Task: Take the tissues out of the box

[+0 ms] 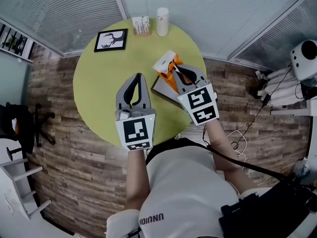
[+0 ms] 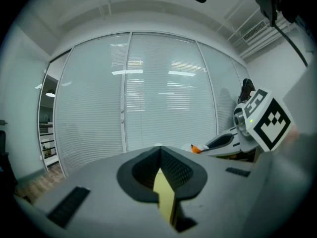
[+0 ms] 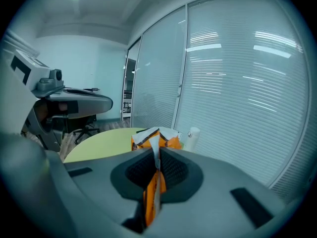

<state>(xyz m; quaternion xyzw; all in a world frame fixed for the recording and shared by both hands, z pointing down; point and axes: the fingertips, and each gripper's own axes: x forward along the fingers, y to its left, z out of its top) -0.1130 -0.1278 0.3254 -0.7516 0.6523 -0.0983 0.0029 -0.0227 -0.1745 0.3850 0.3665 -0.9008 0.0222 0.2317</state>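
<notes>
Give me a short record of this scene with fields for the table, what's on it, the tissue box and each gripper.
table: round, yellow-green table
far edge: framed picture, small holder, white cylinder
tissue box: orange and white, beside a dark flat item
right gripper: shut on the tissue box, pinching its orange and white top
left gripper: shut, nothing held, above the table

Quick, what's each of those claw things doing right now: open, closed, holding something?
Left gripper: closed, empty.
Right gripper: closed on the orange-and-white tissue box.
</notes>
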